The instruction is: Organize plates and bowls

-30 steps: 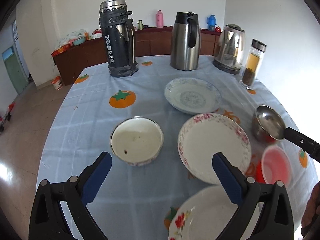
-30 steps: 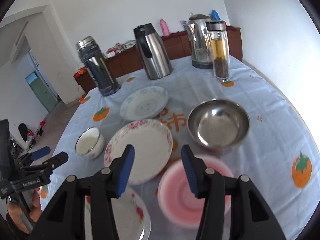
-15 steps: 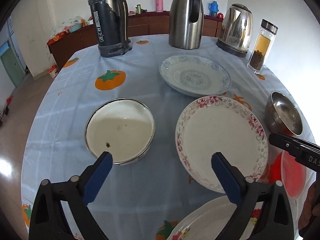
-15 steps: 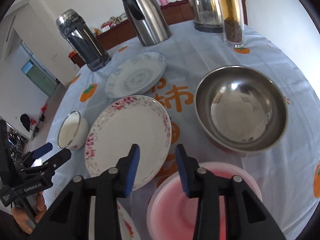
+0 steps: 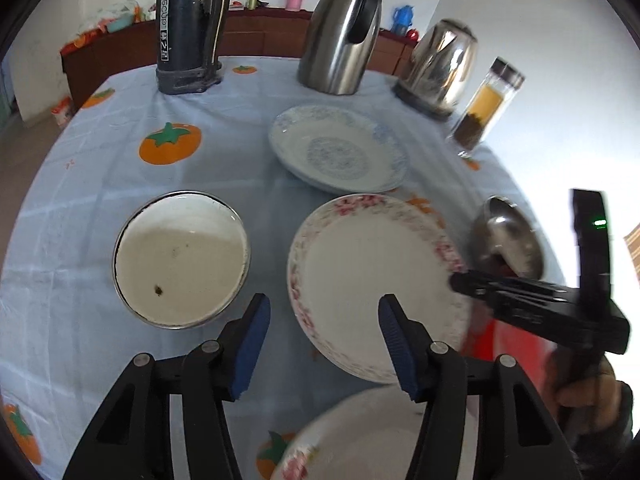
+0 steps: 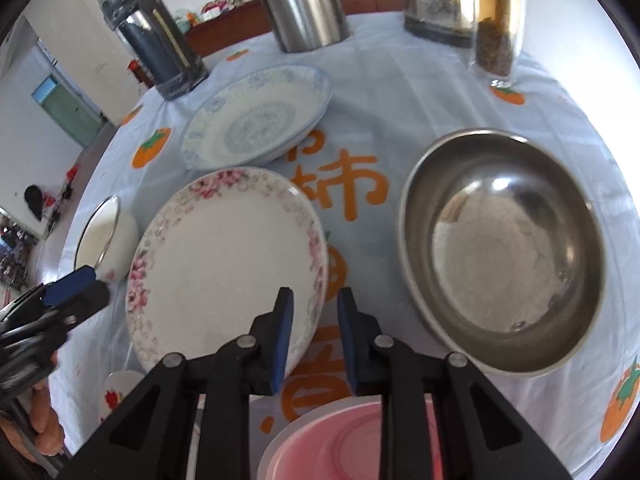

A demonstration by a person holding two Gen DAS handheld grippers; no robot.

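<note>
Spread across the round table (image 5: 120, 168) is a pale blue cloth printed with orange fruit, and both grippers are hanging over it. Right gripper (image 6: 314, 334) — jaws narrowed but not touching, having just been closing — is straddling the near rim of the pink-flowered plate (image 6: 224, 256); whether the pads are already pressing on it cannot be told. Left gripper (image 5: 322, 346) is half spread, also having just been closing, with only tablecloth between its pads, between the white bowl (image 5: 180, 258) and the same plate's left edge. Further out are lying a blue-patterned plate (image 5: 336, 154), a steel bowl (image 6: 500, 248), a pink bowl (image 6: 348, 448) at the near edge, and a red-flowered plate (image 5: 360, 440). Behind are standing a dark thermos (image 5: 188, 26), a steel jug (image 5: 342, 28), a kettle (image 5: 442, 66) and a tea jar (image 5: 486, 110).

The flowered plate is probably glazed ceramic — stiff, slick, breakable — so the rim looks the only hold, pinched firmly and lifted level.
</note>
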